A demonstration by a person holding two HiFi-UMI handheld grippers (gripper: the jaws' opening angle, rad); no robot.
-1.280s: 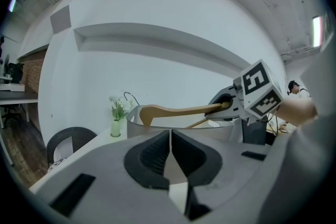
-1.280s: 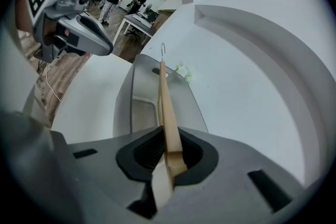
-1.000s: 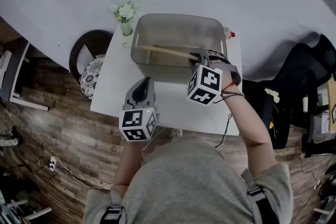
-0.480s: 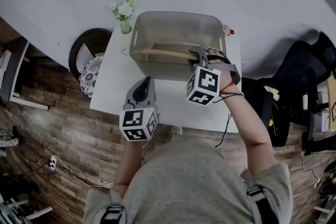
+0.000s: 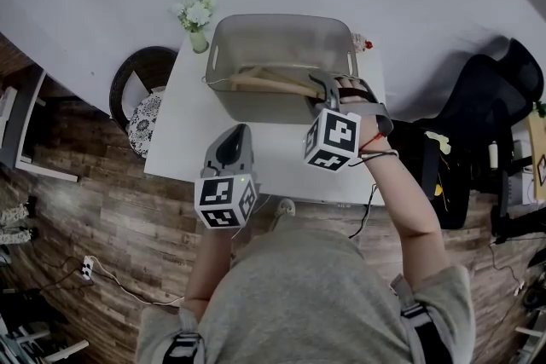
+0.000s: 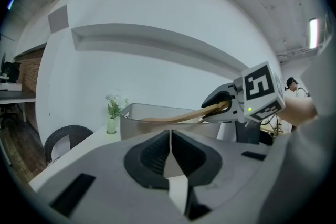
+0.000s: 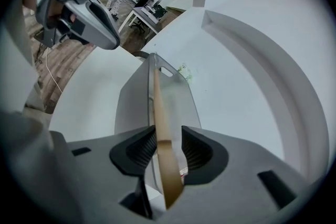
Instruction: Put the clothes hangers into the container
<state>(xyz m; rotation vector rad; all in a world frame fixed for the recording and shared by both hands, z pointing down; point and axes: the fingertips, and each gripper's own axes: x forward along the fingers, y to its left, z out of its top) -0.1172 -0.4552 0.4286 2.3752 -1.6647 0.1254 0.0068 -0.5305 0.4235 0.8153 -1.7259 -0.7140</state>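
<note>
From the head view, we see the grey translucent plastic container (image 5: 281,20) standing at the far edge of the white tabletop (image 5: 183,141), with a small vase of white flowers (image 5: 197,20) at the far left corner. The pale wooden clothes hanger (image 5: 264,83) lies inside the container along its near wall. Its wire hook reaches the left wall, and its other end sits at the right gripper (image 5: 322,83), over the container's near right corner. The left gripper (image 5: 234,136) hovers above the middle of the tabletop, apart from the container.

In the left gripper view, we find its jaws pressed together with nothing between them. Beyond them the hanger slopes from the right gripper down into the container.

In the right gripper view, the jaws have just been opening and stand spread. The hanger's end runs between them unpinched, with open space on one side, while the rest stretches into the container.
</note>
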